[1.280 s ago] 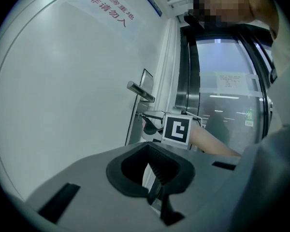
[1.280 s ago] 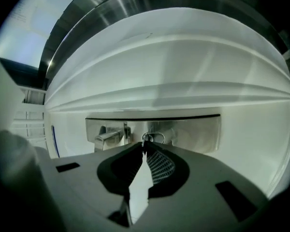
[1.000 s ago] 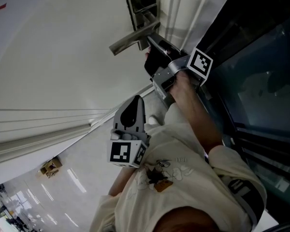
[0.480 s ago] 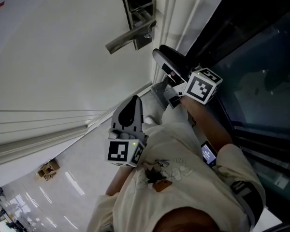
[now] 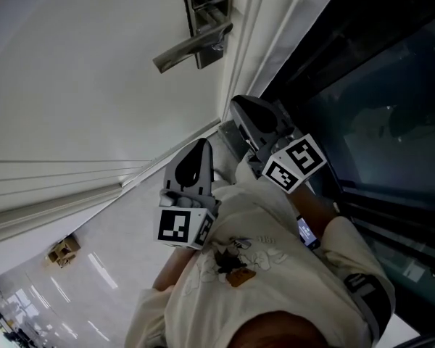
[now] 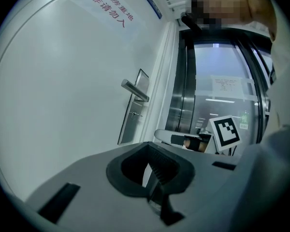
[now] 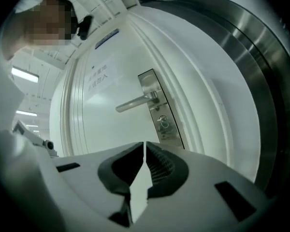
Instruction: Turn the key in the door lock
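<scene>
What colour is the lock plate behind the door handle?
Brushed silver metal: the lock plate matches the lever handle. It shows best in the right gripper view.

White door (image 5: 80,85), plain and unpatterned, bearing a notice (image 6: 111,8) in red characters and a small blue plate (image 6: 151,4); lever handle (image 5: 188,48), lock plate (image 7: 157,110) and key (image 7: 163,122) all brushed silver; door frame (image 7: 208,105) white, flanked by a band of grey brushed steel (image 7: 266,62); glass panel (image 5: 391,85) dark blue-black; left gripper (image 5: 203,149) pale grey with black ribbed pads (image 6: 164,170), its cube (image 5: 183,228) black squares on white; the person's shirt (image 5: 275,281) cream with a dark print and an orange-brown patch; floor (image 5: 87,267) glossy pale grey-white
</scene>
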{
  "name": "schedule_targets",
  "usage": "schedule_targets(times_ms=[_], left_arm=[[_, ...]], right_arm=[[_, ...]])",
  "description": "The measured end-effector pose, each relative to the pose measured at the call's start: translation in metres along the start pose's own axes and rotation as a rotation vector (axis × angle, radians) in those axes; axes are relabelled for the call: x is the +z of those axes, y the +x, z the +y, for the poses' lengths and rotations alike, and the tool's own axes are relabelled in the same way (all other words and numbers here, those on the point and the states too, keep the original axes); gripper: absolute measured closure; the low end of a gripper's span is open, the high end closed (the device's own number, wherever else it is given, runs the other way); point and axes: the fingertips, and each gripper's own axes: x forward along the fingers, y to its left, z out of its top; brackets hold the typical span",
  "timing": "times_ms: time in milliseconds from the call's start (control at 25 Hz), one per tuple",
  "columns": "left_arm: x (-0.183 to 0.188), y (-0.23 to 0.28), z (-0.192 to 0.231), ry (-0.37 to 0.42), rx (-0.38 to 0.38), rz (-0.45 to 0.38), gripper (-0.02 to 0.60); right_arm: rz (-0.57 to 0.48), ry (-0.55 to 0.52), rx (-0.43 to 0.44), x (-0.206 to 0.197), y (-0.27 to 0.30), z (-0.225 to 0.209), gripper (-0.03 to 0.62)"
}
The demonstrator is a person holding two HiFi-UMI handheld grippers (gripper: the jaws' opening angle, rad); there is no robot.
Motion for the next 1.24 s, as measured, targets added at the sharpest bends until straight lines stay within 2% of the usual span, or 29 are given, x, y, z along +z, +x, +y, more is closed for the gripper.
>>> schedule_targets(times_ms=[160, 440, 800, 1240], left_arm=[[-0.002, 0.003, -0.002, -0.006, -0.005, 0.007, 0.575], [-0.003, 0.006, -0.008, -0.018, -0.022, -0.011, 0.577], [-0.002, 0.003, -0.005, -0.006, -0.006, -0.018, 0.576], [0.003, 0.002, 0.001, -0.006, -0.013, -0.048, 0.577]], right_arm=[[-0.018, -0.119, -0.054, 0.0, -0.011, 0.014, 0.586], [-0.024, -0.095, -0.106, -0.015, -0.022, 0.028, 0.588], [-0.016, -0.136, -0.14, -0.021, -0.02, 0.032, 0.588], [0.002, -0.152, -0.137, -0.023, -0.014, 0.039, 0.589]])
